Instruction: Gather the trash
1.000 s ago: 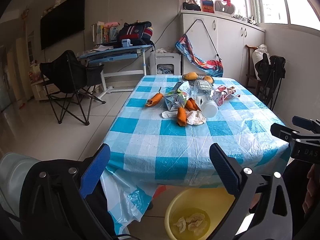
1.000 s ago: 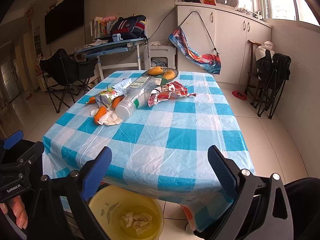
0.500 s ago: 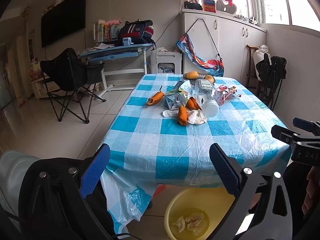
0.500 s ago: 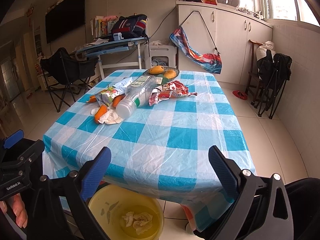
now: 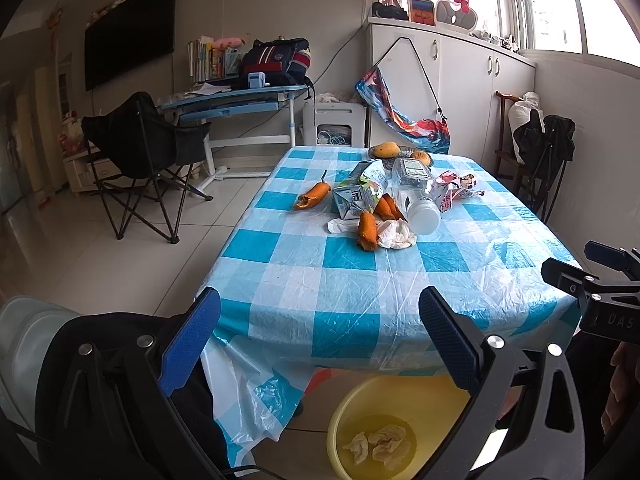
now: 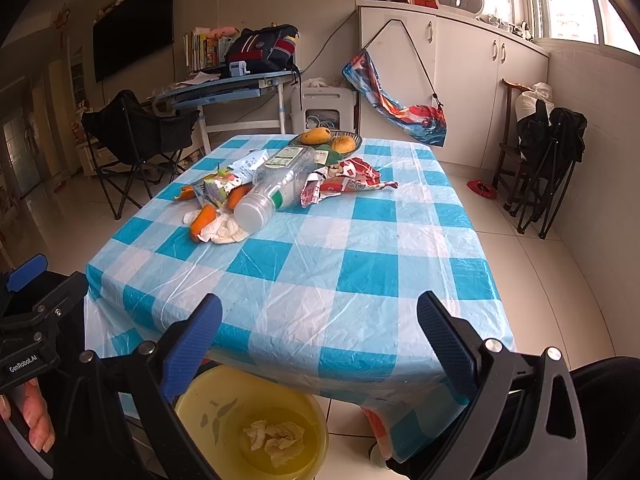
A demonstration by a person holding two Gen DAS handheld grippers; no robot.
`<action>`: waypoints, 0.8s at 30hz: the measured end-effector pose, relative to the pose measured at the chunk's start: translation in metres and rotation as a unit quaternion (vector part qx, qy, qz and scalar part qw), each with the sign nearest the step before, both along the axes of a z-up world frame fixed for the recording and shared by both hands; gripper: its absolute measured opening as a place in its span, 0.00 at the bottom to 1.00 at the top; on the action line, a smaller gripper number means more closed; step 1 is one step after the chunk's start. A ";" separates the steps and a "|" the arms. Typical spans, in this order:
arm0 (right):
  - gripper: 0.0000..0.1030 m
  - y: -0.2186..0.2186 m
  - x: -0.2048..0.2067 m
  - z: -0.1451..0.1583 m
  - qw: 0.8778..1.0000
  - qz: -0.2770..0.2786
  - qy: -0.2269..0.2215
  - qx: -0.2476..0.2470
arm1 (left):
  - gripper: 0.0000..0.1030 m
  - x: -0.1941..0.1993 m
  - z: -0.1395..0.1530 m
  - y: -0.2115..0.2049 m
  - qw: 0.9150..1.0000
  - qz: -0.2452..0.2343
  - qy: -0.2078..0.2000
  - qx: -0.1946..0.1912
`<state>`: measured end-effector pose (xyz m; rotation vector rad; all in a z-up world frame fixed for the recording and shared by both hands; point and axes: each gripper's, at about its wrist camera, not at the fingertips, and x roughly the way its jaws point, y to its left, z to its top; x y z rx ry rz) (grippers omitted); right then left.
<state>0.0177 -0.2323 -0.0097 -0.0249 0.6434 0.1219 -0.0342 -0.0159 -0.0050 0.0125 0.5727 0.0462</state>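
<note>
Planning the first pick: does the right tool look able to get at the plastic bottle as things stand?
Probably yes. The right tool is open and empty, and only bare tablecloth lies between it and the bottle, whose cap end faces it. It just needs to move forward.

I hold my left gripper (image 5: 318, 336) level, jaws spread wide and empty. My right gripper (image 6: 318, 338) sits alongside at its three o'clock, likewise gaping, nothing between its fingers.
</note>
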 end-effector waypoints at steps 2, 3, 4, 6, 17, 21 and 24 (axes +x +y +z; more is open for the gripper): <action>0.91 0.000 0.000 0.000 1.000 0.000 -0.001 0.000 | 0.93 0.000 0.000 0.000 1.000 0.000 0.000 -0.001; 0.91 0.001 -0.001 0.000 1.000 0.000 -0.001 0.000 | 0.93 0.000 -0.001 0.000 1.000 0.001 0.000 -0.001; 0.91 0.000 -0.001 0.000 1.000 0.000 0.000 0.000 | 0.93 0.000 0.000 0.000 1.000 0.001 0.000 -0.001; 0.91 0.001 -0.001 0.000 1.000 0.000 -0.001 0.000 | 0.93 0.000 0.000 0.000 1.000 0.000 0.000 -0.001; 0.91 0.001 -0.001 0.000 1.000 0.000 -0.001 0.000 | 0.93 0.000 0.000 0.001 1.000 0.001 0.000 -0.002; 0.91 0.001 -0.001 0.000 1.000 -0.001 -0.001 0.000 | 0.93 0.000 0.001 0.002 1.000 0.001 0.000 -0.002; 0.91 0.001 -0.001 0.000 1.000 0.000 0.000 0.000 | 0.93 0.001 0.000 0.001 1.000 0.001 0.000 -0.002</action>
